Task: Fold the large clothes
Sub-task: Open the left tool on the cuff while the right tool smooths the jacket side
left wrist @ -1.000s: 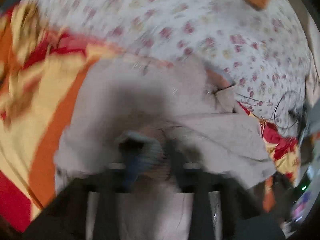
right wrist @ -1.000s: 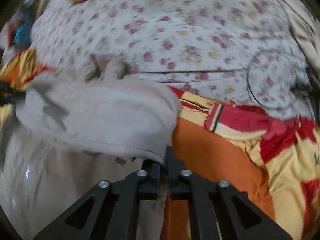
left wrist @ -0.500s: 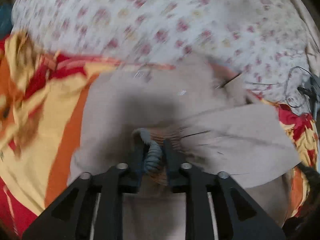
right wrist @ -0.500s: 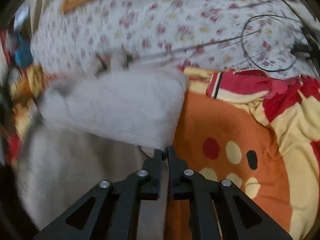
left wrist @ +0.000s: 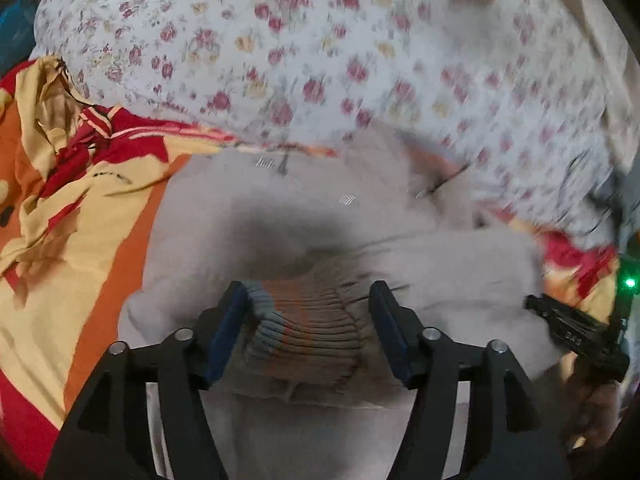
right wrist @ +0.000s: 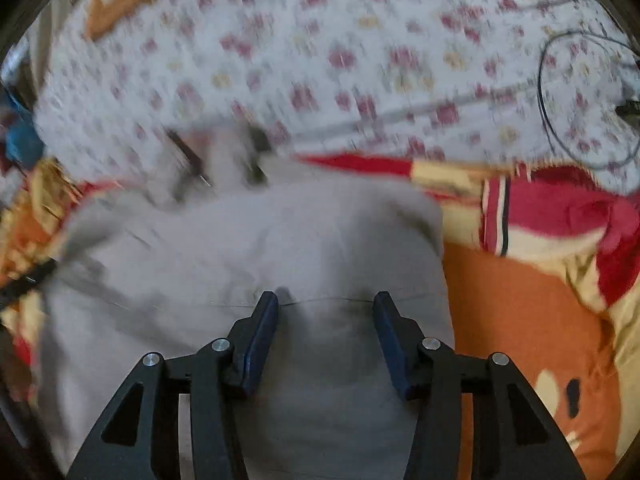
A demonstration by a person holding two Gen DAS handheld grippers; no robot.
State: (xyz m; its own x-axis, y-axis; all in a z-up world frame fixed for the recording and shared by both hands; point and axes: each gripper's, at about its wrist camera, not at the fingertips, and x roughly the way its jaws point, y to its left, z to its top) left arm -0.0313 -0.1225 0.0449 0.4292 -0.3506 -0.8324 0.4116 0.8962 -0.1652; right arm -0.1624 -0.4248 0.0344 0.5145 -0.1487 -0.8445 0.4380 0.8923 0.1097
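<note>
A large grey garment [left wrist: 280, 216] lies folded over on the bed. Its ribbed cuff [left wrist: 312, 328], grey with orange bands, sits bunched between the fingers of my left gripper [left wrist: 308, 312]. Those jaws are opening; the left pad [left wrist: 228, 332] still brushes the cuff, the right one stands clear. In the right wrist view the same grey garment [right wrist: 280, 240] fills the middle. My right gripper [right wrist: 326, 312] hovers over a seam of it with its jaws opening, and cloth lies below the pads, not pinched. Both views are blurred by motion.
A white floral sheet [left wrist: 320, 60] covers the far bed. An orange, red and yellow blanket [left wrist: 60, 200] lies under the garment and spreads right [right wrist: 520, 320]. A black cable loop [right wrist: 544, 92] rests on the sheet. A green light [left wrist: 631, 282] glows at the right edge.
Both grippers went from shut on the grey garment to open and let it go. The folded layer has settled flat. The right gripper shifted left, over the garment.
</note>
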